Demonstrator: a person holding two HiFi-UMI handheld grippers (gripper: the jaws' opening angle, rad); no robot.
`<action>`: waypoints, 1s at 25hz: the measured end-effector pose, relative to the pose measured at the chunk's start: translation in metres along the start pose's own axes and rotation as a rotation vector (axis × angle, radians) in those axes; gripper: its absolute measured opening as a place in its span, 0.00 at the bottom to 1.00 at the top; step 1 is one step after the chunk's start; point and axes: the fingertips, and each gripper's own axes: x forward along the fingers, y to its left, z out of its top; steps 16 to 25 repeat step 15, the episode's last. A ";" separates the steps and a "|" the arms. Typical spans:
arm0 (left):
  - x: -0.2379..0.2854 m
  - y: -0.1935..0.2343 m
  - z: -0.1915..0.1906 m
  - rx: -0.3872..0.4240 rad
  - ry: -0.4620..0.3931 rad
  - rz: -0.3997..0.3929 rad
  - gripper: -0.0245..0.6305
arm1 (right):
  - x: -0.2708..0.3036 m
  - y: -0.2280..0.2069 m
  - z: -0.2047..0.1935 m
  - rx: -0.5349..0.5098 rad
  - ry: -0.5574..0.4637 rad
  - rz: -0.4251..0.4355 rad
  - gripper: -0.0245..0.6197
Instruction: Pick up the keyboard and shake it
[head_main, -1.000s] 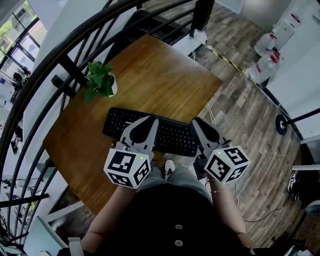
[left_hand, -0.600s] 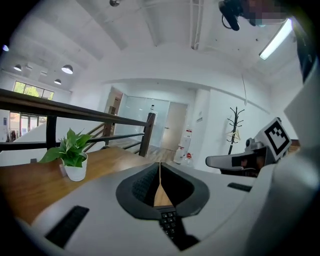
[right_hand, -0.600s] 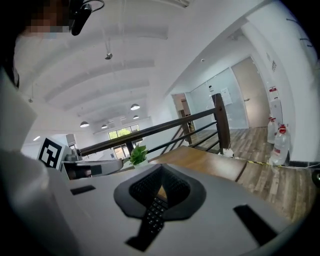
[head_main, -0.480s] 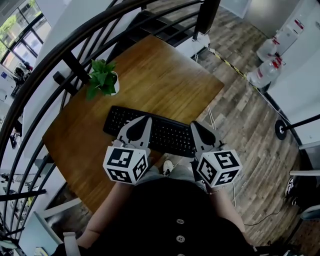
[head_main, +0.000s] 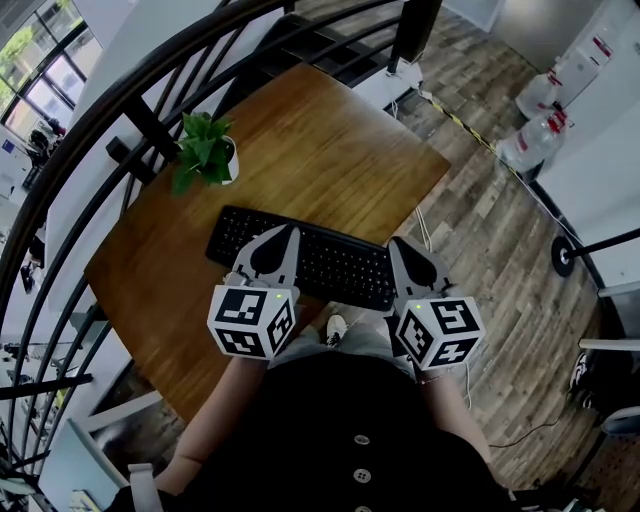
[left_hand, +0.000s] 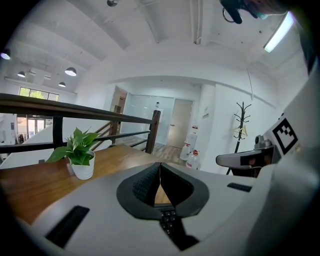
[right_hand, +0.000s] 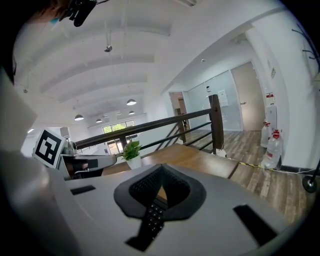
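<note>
- A square wooden table (head_main: 330, 150) stands on a plank floor (head_main: 480, 230).
- A dark curved railing (head_main: 120, 105) runs along the table's far and left sides.
- The black keyboard (head_main: 335, 262) sits over the table's near part, slanted, with its near long edge reaching out past the tabletop towards the person. Whether it touches the wood cannot be told.
- The left gripper (head_main: 283, 240) has its jaws closed down on the keyboard's near edge, left of the middle. Its own view shows a thin strip of keys pinched between them.
- The right gripper (head_main: 400, 250) is clamped the same way near the keyboard's right end.
- Two water bottles (head_main: 530, 140) stand on the floor, well apart from the table.
- A small potted plant (head_main: 203, 155) stands near the table's left corner.
</note>
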 end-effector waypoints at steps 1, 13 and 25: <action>0.000 0.001 -0.001 -0.004 0.004 0.004 0.07 | 0.000 -0.001 0.001 -0.002 -0.002 -0.004 0.08; 0.001 -0.006 -0.015 -0.011 0.050 -0.030 0.07 | 0.000 -0.003 -0.009 -0.011 0.017 -0.001 0.08; 0.001 -0.006 -0.016 -0.014 0.052 -0.030 0.07 | 0.000 -0.004 -0.009 -0.018 0.013 -0.003 0.08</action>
